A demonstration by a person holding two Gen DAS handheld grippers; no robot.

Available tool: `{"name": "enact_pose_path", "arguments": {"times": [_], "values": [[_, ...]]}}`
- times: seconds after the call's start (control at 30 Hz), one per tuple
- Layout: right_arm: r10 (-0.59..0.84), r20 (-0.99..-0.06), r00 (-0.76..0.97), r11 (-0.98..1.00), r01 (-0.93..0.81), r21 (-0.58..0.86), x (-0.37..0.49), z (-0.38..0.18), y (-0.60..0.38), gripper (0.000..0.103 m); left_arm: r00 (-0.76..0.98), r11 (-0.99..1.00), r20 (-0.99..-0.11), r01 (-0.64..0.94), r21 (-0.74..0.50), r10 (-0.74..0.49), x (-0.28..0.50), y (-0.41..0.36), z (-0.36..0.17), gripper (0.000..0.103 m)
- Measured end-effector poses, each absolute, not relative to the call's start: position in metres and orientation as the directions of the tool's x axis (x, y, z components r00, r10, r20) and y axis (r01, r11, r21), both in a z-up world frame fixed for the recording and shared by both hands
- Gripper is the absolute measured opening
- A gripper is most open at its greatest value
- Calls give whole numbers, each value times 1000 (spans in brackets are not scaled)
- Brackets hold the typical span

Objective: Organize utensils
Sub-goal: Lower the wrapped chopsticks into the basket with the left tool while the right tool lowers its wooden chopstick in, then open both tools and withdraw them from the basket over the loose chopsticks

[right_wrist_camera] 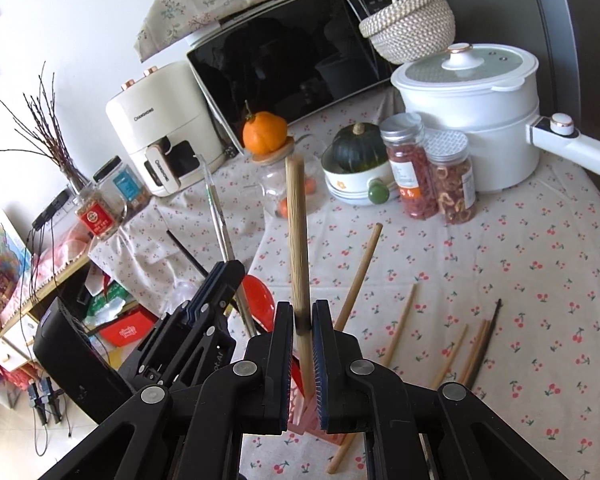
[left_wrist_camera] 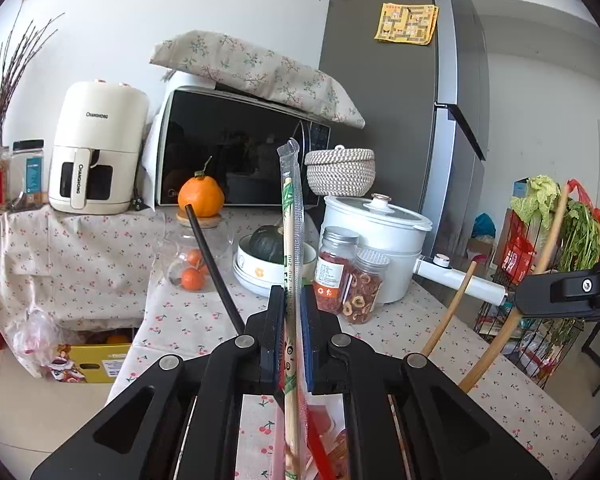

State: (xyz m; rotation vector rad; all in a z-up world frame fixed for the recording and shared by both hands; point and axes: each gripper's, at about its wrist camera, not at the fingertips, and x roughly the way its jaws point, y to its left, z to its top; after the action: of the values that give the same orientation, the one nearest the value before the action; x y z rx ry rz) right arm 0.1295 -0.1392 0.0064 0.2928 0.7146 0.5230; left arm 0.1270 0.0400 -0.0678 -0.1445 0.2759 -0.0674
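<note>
Tablecloth lies bare rightward; left claw grips wrapped chopsticks, right claw a wooden stick.

Air fryer: cream, left of frame.
Microwave: centre, under a floral cloth.
Orange: on a jar lid, before the microwave.
Woven basket: right of centre.
White pot: lidded, below the basket.
Two jars: contents possibly dried fruit.
Squash: in a bowl.
</note>
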Motion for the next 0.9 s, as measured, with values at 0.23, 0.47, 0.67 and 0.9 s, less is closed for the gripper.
{"name": "enact_pose_path", "arguments": {"times": [0.23, 0.47, 0.67, 0.9], "values": [[581, -519, 626, 804, -344, 485, 129, 8, -149, 16, 932, 984, -347, 47, -169, -104, 116, 49, -57, 45], [588, -464, 662, 789, -345, 508, 111, 24, -175, 41, 864, 983, -491, 27, -183, -115, 100, 53, -45, 68], [562, -470, 680, 801, -304, 516, 105, 21, -198, 58, 805, 982, -585, -18, -187, -97, 83, 49, -36, 90], [486, -533, 692, 858, -259, 444, 100, 10, -209, 86, 756, 988, -649, -20, -156, -88, 69, 39, -30, 100]]}}
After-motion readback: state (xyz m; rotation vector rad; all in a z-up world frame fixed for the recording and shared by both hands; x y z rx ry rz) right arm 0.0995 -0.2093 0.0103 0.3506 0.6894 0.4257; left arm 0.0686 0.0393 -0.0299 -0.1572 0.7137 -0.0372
